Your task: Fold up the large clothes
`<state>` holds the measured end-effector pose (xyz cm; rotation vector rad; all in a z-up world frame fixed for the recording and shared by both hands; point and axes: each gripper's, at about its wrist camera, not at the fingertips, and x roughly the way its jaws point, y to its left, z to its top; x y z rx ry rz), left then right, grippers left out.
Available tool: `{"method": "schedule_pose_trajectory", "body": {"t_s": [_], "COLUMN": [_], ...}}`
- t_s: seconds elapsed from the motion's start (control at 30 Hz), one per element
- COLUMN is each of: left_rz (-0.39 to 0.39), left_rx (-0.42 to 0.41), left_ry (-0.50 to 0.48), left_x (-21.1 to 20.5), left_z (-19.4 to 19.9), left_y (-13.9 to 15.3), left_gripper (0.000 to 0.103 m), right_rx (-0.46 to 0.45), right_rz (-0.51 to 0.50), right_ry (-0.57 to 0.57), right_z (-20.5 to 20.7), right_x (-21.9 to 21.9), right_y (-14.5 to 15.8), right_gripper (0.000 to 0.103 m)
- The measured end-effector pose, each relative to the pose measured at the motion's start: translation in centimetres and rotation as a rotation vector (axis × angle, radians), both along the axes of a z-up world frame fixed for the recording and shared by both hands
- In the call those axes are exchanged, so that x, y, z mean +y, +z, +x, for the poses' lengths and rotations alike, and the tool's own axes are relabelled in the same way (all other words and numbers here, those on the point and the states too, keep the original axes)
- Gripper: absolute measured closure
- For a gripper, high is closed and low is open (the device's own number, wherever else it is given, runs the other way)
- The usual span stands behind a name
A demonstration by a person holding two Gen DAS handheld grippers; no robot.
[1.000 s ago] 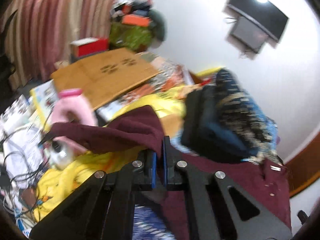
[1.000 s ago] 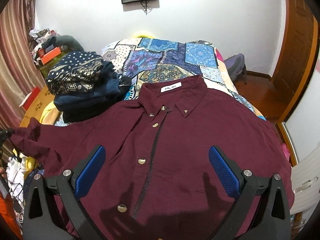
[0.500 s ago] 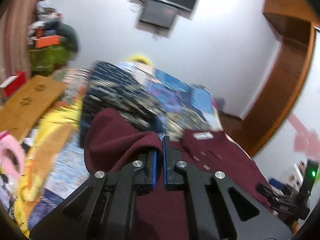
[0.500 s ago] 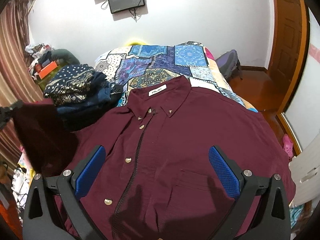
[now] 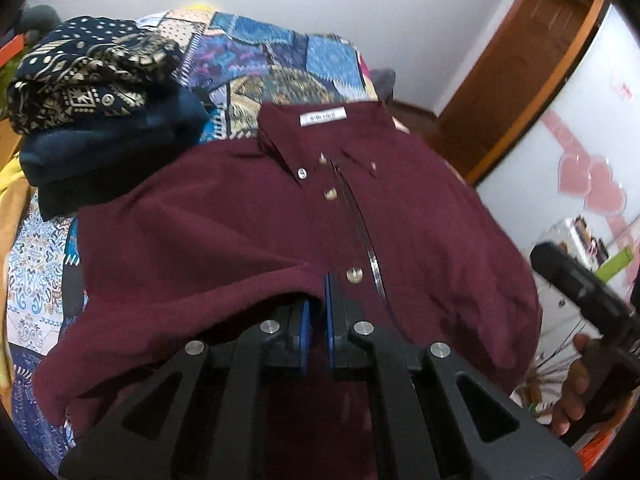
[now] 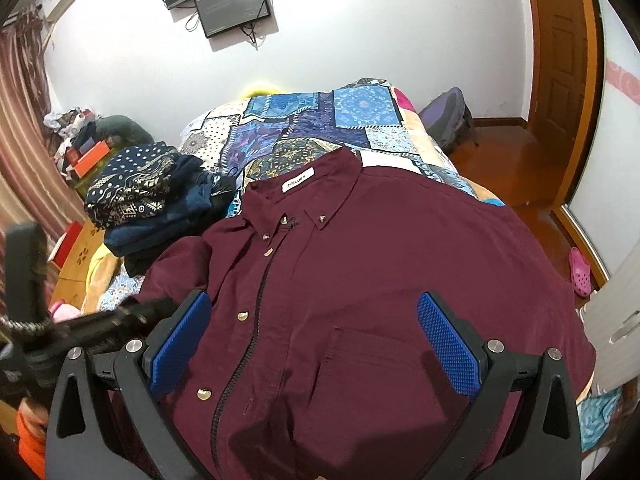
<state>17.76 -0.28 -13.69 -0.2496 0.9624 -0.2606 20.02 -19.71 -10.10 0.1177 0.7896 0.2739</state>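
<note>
A maroon button-up shirt [image 6: 380, 264] lies front up on the patchwork bedspread [image 6: 320, 120], collar toward the far wall. It also shows in the left wrist view [image 5: 224, 216]. My left gripper [image 5: 316, 300] is shut on the shirt's left sleeve [image 5: 192, 280] and holds the cuff over the shirt's front, beside the button placket. My right gripper [image 6: 314, 340] is open and empty, hovering above the lower front of the shirt near its chest pocket [image 6: 372, 360].
A stack of folded dark blue patterned clothes [image 6: 152, 196] sits on the bed left of the shirt, also seen in the left wrist view [image 5: 92, 92]. A wooden door [image 6: 560, 60] and floor are to the right. Clutter and a striped curtain [image 6: 20, 128] stand at the left.
My left gripper has swung from the bed's left side over the shirt, carrying the sleeve across the front. My right gripper stayed open and shifted slightly over the shirt.
</note>
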Motion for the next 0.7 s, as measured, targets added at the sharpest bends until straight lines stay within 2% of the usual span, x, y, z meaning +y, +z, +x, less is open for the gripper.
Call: {"method": "schedule_pose_trajectory", "body": {"t_s": [0.07, 0.17, 0.23, 0.3, 0.57, 0.7], "left_rz": [0.026, 0.070, 0.077, 0.078, 0.090, 0.148], "left_rx": [-0.001, -0.052, -0.095, -0.141, -0.249, -0.269], "left_ry": [-0.014, -0.007, 0.014, 0.053, 0.243, 0.343], "left_x": [-0.1, 0.6, 1.8, 3.3, 11.6, 16.1], "left_z": [-0.4, -1.0, -1.4, -2.0, -3.5, -4.3], "left_y": [0.4, 1.9, 3.2, 4.6, 8.0, 8.5], "left_gripper": [0.095, 0.081, 0.059, 0.049, 0.041, 0.040], "right_rx": [-0.001, -0.013, -0.025, -0.041, -0.114, -0.140], "right_rz": [-0.003, -0.016, -0.031, -0.045, -0.096, -0.130], "right_ry": [0.001, 0.012, 0.022, 0.034, 0.128, 0.184], "right_z": [0.0, -0.1, -0.1, -0.1, -0.1, 0.2], "right_x": [0.1, 0.6, 0.9, 1.4, 5.4, 8.0], "right_y": [0.1, 0.4, 0.7, 1.0, 2.9, 3.4], "right_gripper": [0.001, 0.001, 0.001, 0.001, 0.001, 0.001]}}
